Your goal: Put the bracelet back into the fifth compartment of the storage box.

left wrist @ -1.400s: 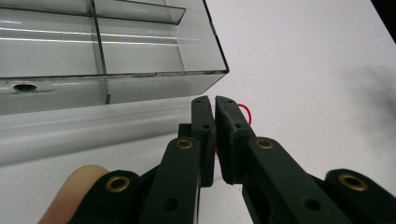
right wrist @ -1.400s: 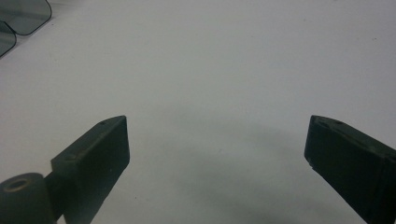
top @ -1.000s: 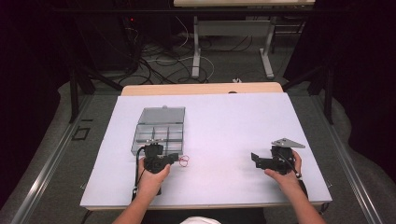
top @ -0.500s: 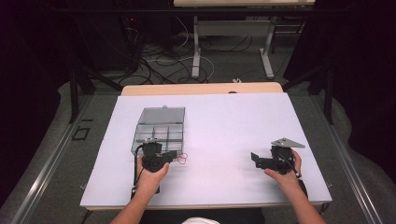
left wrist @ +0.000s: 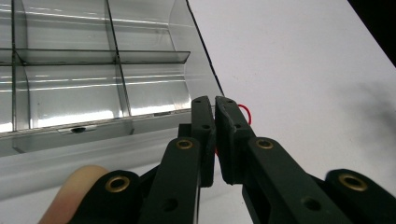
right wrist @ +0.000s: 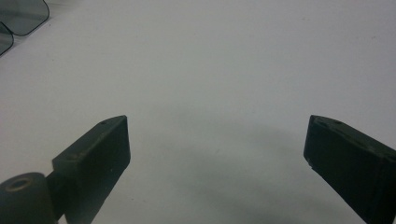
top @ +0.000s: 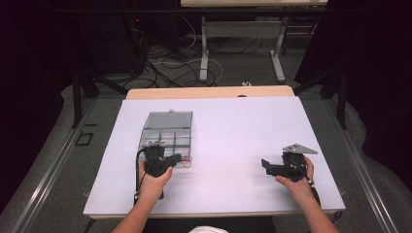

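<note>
My left gripper [top: 178, 157] [left wrist: 215, 100] is at the near right corner of a clear compartment box [top: 165, 127] [left wrist: 93, 70], held by a hand low over the table. Its jaws are shut on a thin red loop [left wrist: 245, 112] [top: 186, 160], which pokes out past the tips and shows again in the slit between the pads. The box's compartments look empty from here. My right gripper [top: 265, 165] [right wrist: 215, 140] rests far to the right on the white table top [top: 233, 131], open wide with nothing between its fingers.
The box's lid [top: 170, 119] lies open away from me. A corner of clear plastic [right wrist: 21, 16] shows at the top left of the right gripper view. Beyond the table's far edge stand cables and desk legs [top: 204, 53] on a dark floor.
The left gripper and the red loop have edged slightly toward the box. The right gripper has stayed in place.
</note>
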{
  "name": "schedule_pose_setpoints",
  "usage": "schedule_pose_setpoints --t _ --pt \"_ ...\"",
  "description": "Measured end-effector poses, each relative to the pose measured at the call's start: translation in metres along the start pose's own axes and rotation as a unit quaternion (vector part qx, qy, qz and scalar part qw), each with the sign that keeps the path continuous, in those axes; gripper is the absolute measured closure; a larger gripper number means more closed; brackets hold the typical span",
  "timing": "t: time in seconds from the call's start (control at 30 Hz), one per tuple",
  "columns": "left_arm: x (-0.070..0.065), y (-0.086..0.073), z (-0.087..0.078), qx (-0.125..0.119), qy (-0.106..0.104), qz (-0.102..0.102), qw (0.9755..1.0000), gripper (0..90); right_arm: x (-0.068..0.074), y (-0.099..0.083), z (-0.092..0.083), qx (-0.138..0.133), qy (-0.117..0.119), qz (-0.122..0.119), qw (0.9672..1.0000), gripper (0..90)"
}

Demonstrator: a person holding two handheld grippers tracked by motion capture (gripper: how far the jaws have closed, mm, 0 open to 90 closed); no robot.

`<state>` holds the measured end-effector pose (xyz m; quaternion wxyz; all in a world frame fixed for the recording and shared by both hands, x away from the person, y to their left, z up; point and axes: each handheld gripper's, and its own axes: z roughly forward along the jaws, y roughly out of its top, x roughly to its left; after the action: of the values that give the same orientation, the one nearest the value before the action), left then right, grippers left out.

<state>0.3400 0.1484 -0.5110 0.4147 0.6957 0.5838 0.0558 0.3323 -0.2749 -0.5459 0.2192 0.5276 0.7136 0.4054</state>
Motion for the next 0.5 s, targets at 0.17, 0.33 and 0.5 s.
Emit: schedule_pose_setpoints --t 0.17,0.33,0.5 --pt "0.004 0.004 -0.003 -0.006 0.003 -0.006 1.0000 87.0 0.001 0.001 0.002 0.000 0.002 0.008 1.0000 6.7" --pt "0.007 0.009 -0.007 -0.014 0.008 -0.008 0.9998 87.0 0.001 0.001 0.001 -0.001 0.000 0.003 1.0000 6.7" --pt "0.008 0.014 -0.013 -0.028 0.013 -0.014 0.9994 87.0 0.003 0.001 -0.002 -0.004 -0.002 0.006 1.0000 6.7"
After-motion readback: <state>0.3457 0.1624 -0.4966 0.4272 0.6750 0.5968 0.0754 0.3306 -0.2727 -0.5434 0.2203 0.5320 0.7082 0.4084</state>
